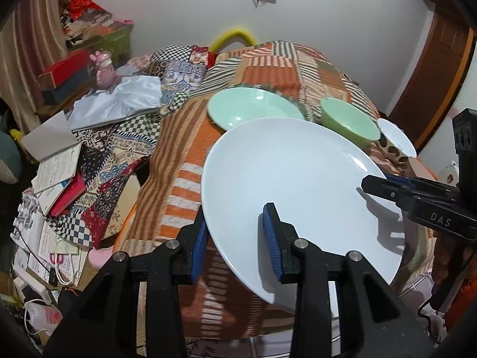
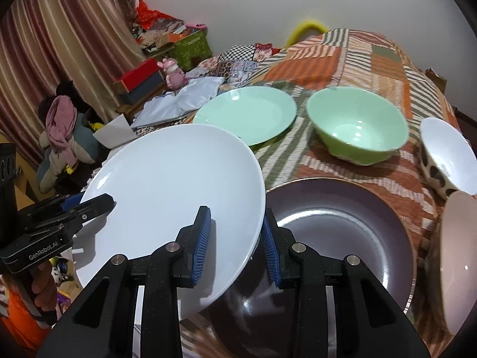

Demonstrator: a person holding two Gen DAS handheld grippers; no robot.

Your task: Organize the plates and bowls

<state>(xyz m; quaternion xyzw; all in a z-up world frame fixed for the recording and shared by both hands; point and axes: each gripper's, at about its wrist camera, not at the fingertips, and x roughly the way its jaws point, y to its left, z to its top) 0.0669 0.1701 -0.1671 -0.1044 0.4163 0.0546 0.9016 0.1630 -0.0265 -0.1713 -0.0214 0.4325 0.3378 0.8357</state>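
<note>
A large white plate (image 1: 292,191) (image 2: 167,205) is held tilted above the patchwork-covered table, its rim between the fingers of both grippers. My left gripper (image 1: 238,238) straddles its near-left rim; it also shows in the right wrist view (image 2: 89,205). My right gripper (image 2: 235,241) straddles its right rim; it also shows in the left wrist view (image 1: 375,185). Under the plate lies a dark purple plate (image 2: 342,232). A green plate (image 2: 247,113) (image 1: 250,107) and a green bowl (image 2: 357,125) (image 1: 348,119) sit behind.
A white bowl with dark spots (image 2: 447,155) (image 1: 396,140) and a pinkish bowl (image 2: 459,256) stand at the right. Books, papers and a silver bag (image 1: 119,101) clutter the left side. A pink figurine (image 1: 104,68) stands on a box.
</note>
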